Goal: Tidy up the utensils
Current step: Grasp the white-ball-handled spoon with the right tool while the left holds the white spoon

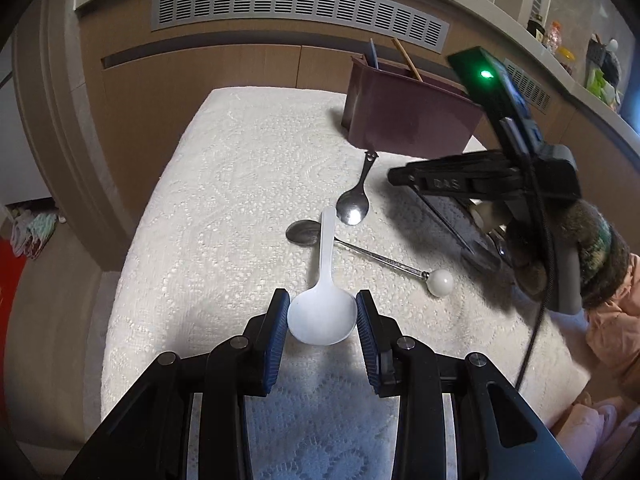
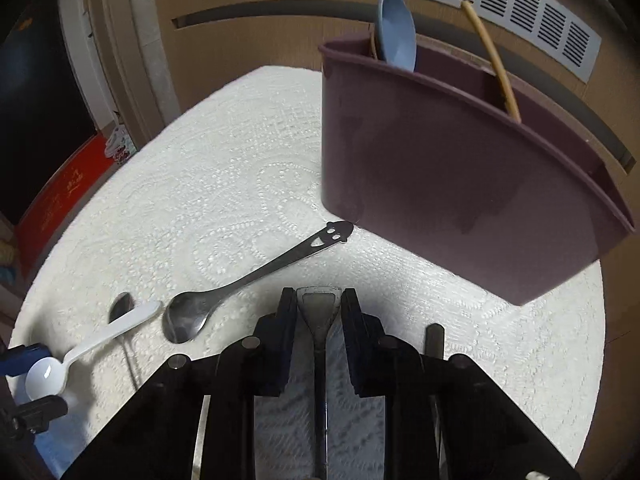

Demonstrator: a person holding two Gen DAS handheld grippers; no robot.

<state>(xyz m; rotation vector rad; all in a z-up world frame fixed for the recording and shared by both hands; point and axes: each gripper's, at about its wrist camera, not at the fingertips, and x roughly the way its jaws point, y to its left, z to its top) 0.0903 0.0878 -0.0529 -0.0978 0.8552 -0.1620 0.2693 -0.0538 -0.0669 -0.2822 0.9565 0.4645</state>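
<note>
My left gripper (image 1: pixel 322 300) has its pads on either side of the bowl of a white plastic spoon (image 1: pixel 322 312) that lies on the white table; the pads touch its edges. My right gripper (image 2: pixel 319 298) is shut on the handle of a metal utensil (image 2: pixel 319 308), held above the table in front of the maroon utensil holder (image 2: pixel 460 168). A steel spoon with a smiley-face handle (image 2: pixel 256 276) lies between the holder and the white spoon. A long metal spoon with a white ball end (image 1: pixel 384 258) lies under the white spoon's handle.
The holder (image 1: pixel 408 120) stands at the far right of the table and has a blue spoon (image 2: pixel 398 28) and a wooden stick (image 2: pixel 494 60) in it. Behind it are wooden cabinets with a grey vent grille (image 1: pixel 300 6). The table carries a white lace cloth (image 1: pixel 240 184).
</note>
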